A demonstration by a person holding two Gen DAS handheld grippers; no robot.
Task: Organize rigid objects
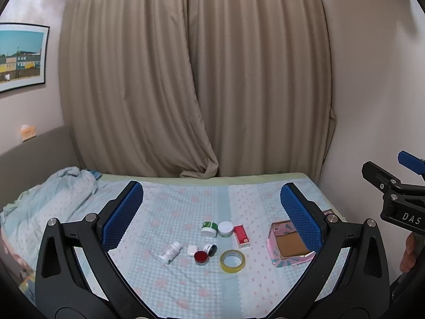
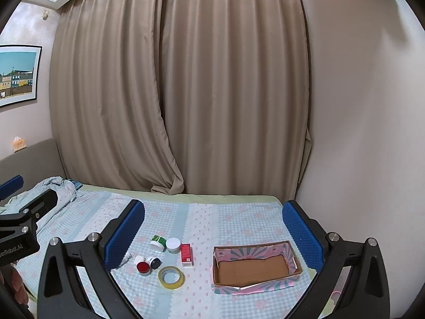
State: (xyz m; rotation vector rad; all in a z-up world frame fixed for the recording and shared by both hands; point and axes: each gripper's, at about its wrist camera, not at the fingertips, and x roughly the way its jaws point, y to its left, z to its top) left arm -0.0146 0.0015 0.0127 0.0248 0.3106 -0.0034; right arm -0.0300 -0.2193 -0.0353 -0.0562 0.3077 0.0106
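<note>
Small rigid items lie grouped on the bed: a yellow tape roll (image 1: pixel 232 261) (image 2: pixel 171 277), a red box (image 1: pixel 241 236) (image 2: pixel 186 254), a green-labelled jar (image 1: pixel 208 229) (image 2: pixel 157 242), a white-lidded jar (image 1: pixel 225 229) (image 2: pixel 173 245), a red-lidded jar (image 1: pixel 201 257) (image 2: pixel 143 268), a black jar (image 1: pixel 210 249) (image 2: pixel 153 262), a small white case (image 1: pixel 192 250) (image 2: pixel 139 259) and a white bottle (image 1: pixel 170 252). An open cardboard box (image 1: pixel 288 243) (image 2: pixel 255 267) lies to their right, empty. My left gripper (image 1: pixel 212 212) and right gripper (image 2: pixel 212 228) are both open, held above the bed, empty.
A crumpled blue blanket (image 1: pixel 50 199) (image 2: pixel 59 188) lies at the bed's far left. Beige curtains (image 1: pixel 191 79) hang behind the bed, and a wall (image 2: pixel 358 133) runs along its right side. The right gripper's body shows in the left wrist view (image 1: pixel 398 199).
</note>
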